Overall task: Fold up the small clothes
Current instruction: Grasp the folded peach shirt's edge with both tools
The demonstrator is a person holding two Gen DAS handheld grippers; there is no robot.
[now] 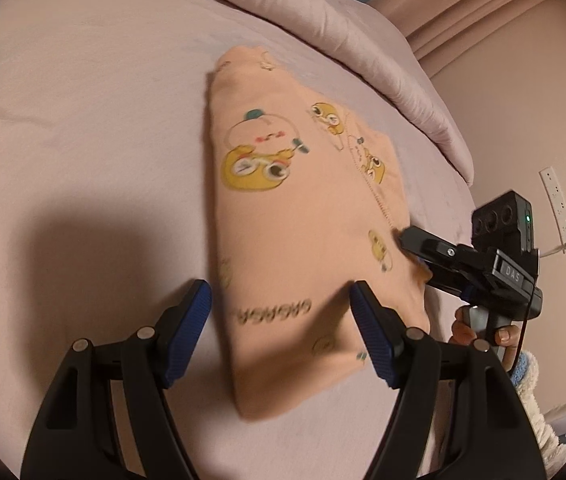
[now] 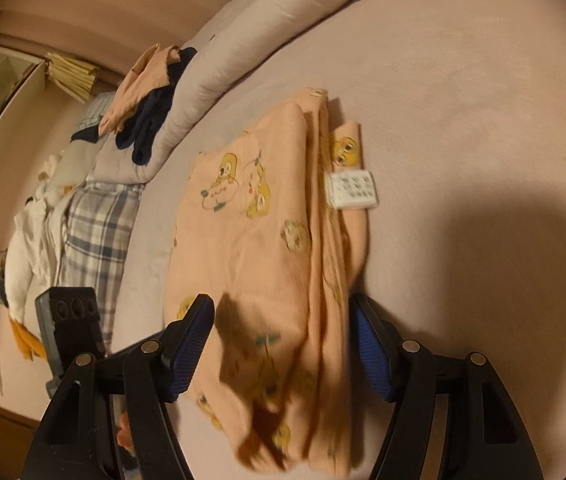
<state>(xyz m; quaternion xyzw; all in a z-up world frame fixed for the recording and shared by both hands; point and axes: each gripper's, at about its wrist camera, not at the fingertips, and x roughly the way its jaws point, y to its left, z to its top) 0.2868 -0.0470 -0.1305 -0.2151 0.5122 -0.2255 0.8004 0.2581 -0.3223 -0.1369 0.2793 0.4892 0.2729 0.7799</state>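
A small peach garment (image 1: 291, 216) printed with yellow cartoon ducks lies folded on the pink bed sheet (image 1: 83, 128). My left gripper (image 1: 281, 308) is open, its blue pads (image 1: 191, 320) straddling the garment's near edge just above it. The right gripper (image 1: 415, 240) shows in the left wrist view at the garment's right edge. In the right wrist view the same garment (image 2: 267, 248) lies in stacked layers with a white care label (image 2: 353, 190) sticking out. My right gripper (image 2: 283, 344) is open over its near end, holding nothing.
A rolled pink duvet (image 1: 363, 40) runs along the far side of the bed. A pile of peach and navy clothes (image 2: 147, 96) rests on it. A plaid pillow (image 2: 95, 232) and white soft things (image 2: 27, 240) lie at the bed's end. A white power strip (image 1: 559, 208) hangs on the wall.
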